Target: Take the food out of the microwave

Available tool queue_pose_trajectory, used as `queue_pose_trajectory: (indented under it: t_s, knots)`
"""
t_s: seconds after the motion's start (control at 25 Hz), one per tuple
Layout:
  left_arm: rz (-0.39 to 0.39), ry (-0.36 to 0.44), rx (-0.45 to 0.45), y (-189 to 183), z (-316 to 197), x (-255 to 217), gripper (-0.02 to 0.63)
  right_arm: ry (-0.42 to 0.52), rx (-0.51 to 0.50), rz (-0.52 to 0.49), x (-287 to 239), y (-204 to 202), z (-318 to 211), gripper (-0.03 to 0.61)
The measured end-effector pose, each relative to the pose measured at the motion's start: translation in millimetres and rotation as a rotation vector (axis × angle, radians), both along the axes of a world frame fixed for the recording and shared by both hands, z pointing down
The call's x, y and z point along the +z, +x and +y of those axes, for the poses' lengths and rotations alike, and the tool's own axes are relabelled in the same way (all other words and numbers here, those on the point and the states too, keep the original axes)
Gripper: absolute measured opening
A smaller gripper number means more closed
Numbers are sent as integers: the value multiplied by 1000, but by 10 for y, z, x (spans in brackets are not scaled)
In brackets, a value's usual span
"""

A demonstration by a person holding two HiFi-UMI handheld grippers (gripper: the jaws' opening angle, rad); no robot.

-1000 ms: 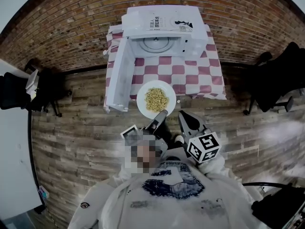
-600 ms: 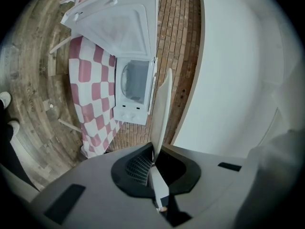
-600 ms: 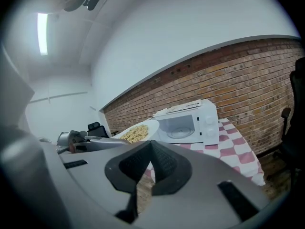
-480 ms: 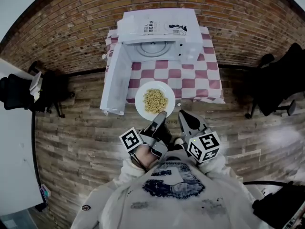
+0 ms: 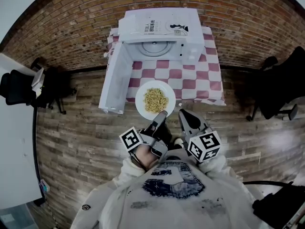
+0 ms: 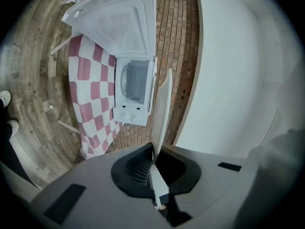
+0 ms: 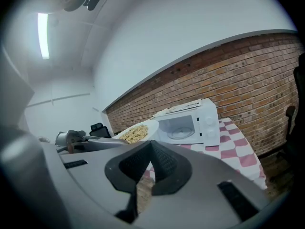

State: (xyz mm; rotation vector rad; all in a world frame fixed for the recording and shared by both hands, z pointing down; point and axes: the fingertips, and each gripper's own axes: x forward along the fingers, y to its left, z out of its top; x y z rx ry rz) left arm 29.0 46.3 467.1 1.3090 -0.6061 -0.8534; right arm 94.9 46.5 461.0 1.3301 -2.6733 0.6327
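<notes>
Left gripper [image 5: 162, 114] pinches the near rim of the white plate [image 5: 139, 99], its jaws pressed tight on the edge, with the noodles [image 5: 155, 99] heaped in the plate's middle. That plate is outside the microwave [image 5: 157, 25], held in the air at the near edge of the checked tablecloth [image 5: 195, 75] and partly over the wooden floor [image 5: 81, 128]. The microwave door [image 5: 116, 78] stands swung wide to the left, and the glass turntable [image 5: 156, 46] shows inside. Just beside the plate, the right gripper [image 5: 185, 114] has its jaw tips together with nothing between them.
</notes>
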Motion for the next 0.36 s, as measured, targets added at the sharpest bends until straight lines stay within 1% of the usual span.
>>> queue_pose_trajectory:
  t_s: [0.36]
  knots:
    - [-1, -7, -9, 80, -47, 28, 19, -6, -8, -2, 17, 87, -46, 12]
